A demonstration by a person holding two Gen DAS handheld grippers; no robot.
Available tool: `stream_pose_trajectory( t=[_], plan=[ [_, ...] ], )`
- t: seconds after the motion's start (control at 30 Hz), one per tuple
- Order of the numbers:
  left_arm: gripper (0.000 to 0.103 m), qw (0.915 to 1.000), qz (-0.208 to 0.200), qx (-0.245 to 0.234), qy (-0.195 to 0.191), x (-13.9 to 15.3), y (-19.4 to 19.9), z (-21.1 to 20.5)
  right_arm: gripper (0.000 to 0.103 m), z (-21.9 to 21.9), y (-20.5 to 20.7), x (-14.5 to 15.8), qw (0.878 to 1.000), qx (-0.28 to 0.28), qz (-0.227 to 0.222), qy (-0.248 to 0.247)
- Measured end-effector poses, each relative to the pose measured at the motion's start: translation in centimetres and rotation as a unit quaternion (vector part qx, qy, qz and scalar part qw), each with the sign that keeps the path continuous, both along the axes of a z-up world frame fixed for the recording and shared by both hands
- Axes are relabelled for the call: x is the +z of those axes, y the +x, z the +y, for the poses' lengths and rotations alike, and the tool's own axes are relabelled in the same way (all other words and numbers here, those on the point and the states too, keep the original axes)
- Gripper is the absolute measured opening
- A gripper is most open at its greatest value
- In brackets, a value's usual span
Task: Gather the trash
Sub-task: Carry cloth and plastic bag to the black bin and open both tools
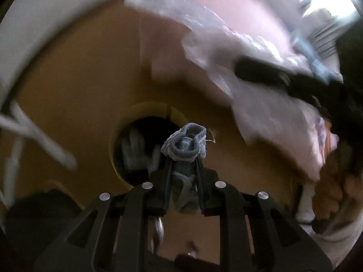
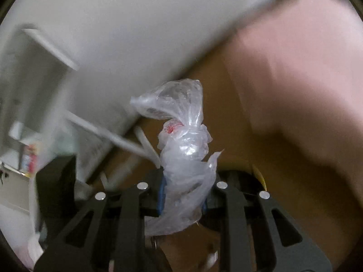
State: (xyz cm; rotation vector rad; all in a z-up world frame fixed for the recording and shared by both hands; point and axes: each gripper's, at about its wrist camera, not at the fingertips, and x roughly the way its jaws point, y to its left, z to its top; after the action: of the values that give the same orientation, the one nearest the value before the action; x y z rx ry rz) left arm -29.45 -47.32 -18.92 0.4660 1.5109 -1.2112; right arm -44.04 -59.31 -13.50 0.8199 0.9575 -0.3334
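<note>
My left gripper (image 1: pixel 183 158) is shut on a crumpled grey-blue cloth scrap (image 1: pixel 185 144), held just in front of a round dark hole (image 1: pixel 141 149) in a tan cardboard box (image 1: pixel 79 79). My right gripper (image 2: pixel 183 181) is shut on a crumpled clear plastic bag (image 2: pixel 181 145) with a red print, held in front of the same box (image 2: pixel 226 104); the hole's edge (image 2: pixel 238 176) peeks behind the fingers. In the left wrist view the right gripper (image 1: pixel 272 74) and its blurred plastic bag (image 1: pixel 181 13) pass at the upper right.
A white wall (image 2: pixel 124 22) rises behind the box. A pink surface (image 2: pixel 306 79) fills the right. White rods (image 2: pixel 109 133) lean by the box; shelves with packages (image 2: pixel 29 156) stand at the left. A hand (image 1: pixel 329 192) shows at the right.
</note>
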Motion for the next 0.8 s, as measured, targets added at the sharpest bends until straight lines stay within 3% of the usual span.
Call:
stream_pose_trajectory(
  t=[0.03, 0.07, 0.13, 0.2, 0.27, 0.4, 0.47, 0.5, 0.53, 0.57, 0.6, 0.7, 0.8],
  plan=[
    [0.018, 0.9992, 0.012, 0.000, 0.038, -2.8, -0.2, -0.6, 0.023, -0.3, -0.4, -3.1, 0.999, 0.003, 0.030, 0.025],
    [0.018, 0.9978, -0.001, -0.015, 0.065, -4.7, -0.7, -1.2, 0.023, -0.5, -0.9, -6.3, 0.997, 0.000, 0.058, 0.046],
    [0.018, 0.9943, -0.027, -0.036, 0.097, -7.1, -1.6, -1.7, 0.023, -1.1, -1.9, -11.2, 0.992, -0.018, 0.092, 0.083],
    [0.018, 0.9936, -0.010, -0.014, 0.111, -8.4, -1.5, -1.5, 0.023, -1.7, -2.5, -13.9, 0.988, -0.038, 0.104, 0.112],
    [0.018, 0.9933, 0.018, 0.001, 0.114, -9.1, -1.3, -1.4, 0.023, -1.8, -2.5, -15.6, 0.985, -0.041, 0.121, 0.119],
    [0.018, 0.9932, 0.016, 0.006, 0.115, -9.3, -1.0, -1.5, 0.023, -1.4, -1.8, -16.8, 0.982, -0.036, 0.131, 0.130],
    [0.020, 0.9941, 0.010, 0.007, 0.108, -8.6, -0.4, -1.7, 0.031, -1.8, -2.0, -16.9, 0.981, -0.038, 0.133, 0.136],
    [0.025, 0.9949, 0.003, 0.009, 0.101, -8.3, -0.5, -1.7, 0.054, -1.9, -1.9, -16.8, 0.980, -0.042, 0.134, 0.142],
    [0.053, 0.9962, 0.002, 0.011, 0.086, -7.9, -0.5, -1.7, 0.080, -2.1, -2.0, -17.0, 0.978, -0.045, 0.141, 0.147],
    [0.091, 0.9971, 0.000, 0.013, 0.074, -7.7, -0.6, -2.0, 0.084, -2.3, -2.0, -16.9, 0.977, -0.049, 0.149, 0.147],
    [0.097, 0.9981, -0.010, 0.017, 0.058, -7.4, -0.8, -2.1, 0.085, -2.5, -2.1, -16.6, 0.977, -0.055, 0.151, 0.140],
    [0.097, 0.9989, -0.045, 0.000, 0.015, -5.6, -1.6, -2.0, 0.085, -3.5, -2.8, -15.8, 0.975, -0.079, 0.160, 0.129],
    [0.097, 0.9964, -0.080, -0.024, -0.012, -3.8, -2.5, -2.0, 0.085, -4.3, -3.8, -13.5, 0.977, -0.121, 0.161, 0.075]
  ],
)
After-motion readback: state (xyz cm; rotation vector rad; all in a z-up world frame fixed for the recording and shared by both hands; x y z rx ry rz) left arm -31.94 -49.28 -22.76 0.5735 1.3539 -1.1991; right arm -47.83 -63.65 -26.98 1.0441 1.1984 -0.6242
